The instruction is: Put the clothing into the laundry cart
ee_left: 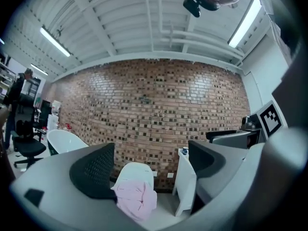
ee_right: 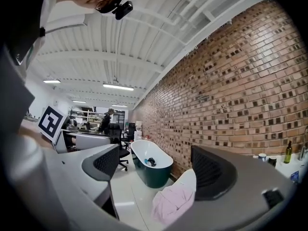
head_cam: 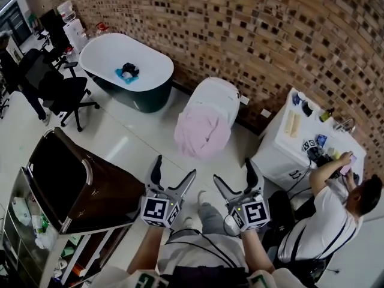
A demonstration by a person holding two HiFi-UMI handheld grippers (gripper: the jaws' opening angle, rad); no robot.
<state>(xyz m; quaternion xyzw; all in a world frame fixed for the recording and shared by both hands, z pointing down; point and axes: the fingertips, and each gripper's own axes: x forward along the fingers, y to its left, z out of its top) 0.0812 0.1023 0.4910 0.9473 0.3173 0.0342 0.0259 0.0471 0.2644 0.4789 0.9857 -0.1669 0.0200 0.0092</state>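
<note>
A pink garment (head_cam: 203, 134) lies draped over a white toilet-like fixture (head_cam: 217, 96) at the brick wall. It shows ahead between the jaws in the left gripper view (ee_left: 137, 197) and in the right gripper view (ee_right: 169, 204). The dark brown laundry cart (head_cam: 72, 179) with a metal frame stands at the left, beside my left gripper (head_cam: 175, 167). Both the left gripper and my right gripper (head_cam: 233, 171) hang level, side by side, well short of the garment. Each stands open with nothing between its jaws. A small dark and blue item (head_cam: 127, 72) lies in the bathtub (head_cam: 123, 56).
A white cabinet (head_cam: 282, 152) with bottles stands at the right, and a seated person (head_cam: 327, 215) works at it. Black office chairs (head_cam: 60, 92) stand at the far left, with another person (ee_left: 17, 100) beyond them. A shelf unit (head_cam: 27, 227) sits beside the cart. White tiled floor lies ahead.
</note>
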